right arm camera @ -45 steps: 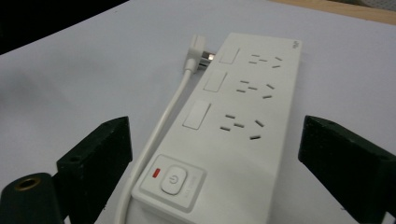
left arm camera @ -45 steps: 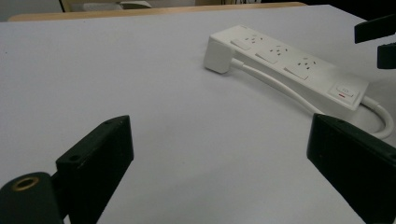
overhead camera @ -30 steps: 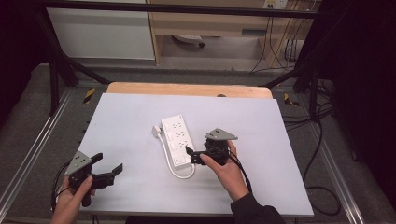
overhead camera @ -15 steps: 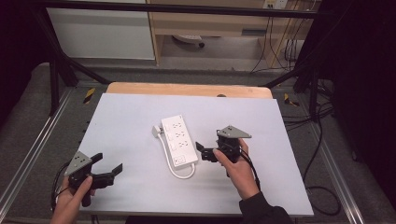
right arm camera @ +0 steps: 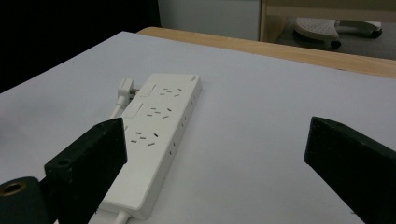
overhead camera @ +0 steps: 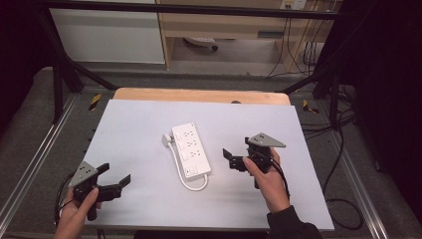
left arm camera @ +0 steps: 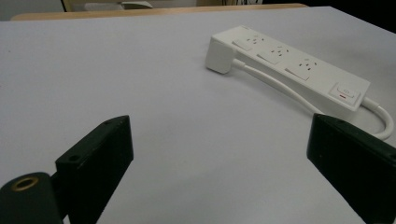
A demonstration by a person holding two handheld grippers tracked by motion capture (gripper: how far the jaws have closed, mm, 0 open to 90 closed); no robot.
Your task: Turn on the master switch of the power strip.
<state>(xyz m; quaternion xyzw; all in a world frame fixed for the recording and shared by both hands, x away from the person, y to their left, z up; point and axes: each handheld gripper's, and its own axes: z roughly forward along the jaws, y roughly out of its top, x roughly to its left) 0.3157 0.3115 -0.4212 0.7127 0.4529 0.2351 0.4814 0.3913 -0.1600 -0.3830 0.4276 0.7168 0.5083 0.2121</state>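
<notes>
High view: the table [overhead camera: 139,124] carries a white power strip [overhead camera: 190,149] at its middle, cord [overhead camera: 191,185] looped toward the near edge. Right gripper [overhead camera: 234,160] sits just beside it, left gripper [overhead camera: 115,180] near the near-left corner; both jaws wide apart, empty, probably ready to approach.

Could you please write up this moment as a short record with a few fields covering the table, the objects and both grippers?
surface: white table with a wooden far edge
object: white power strip, flat near the middle, nothing plugged in
cord: its white cord loops from the near end; its plug lies beside the far end
left gripper: open, empty, near the front left corner
right gripper: open, empty, right of the strip, apart from it
</notes>
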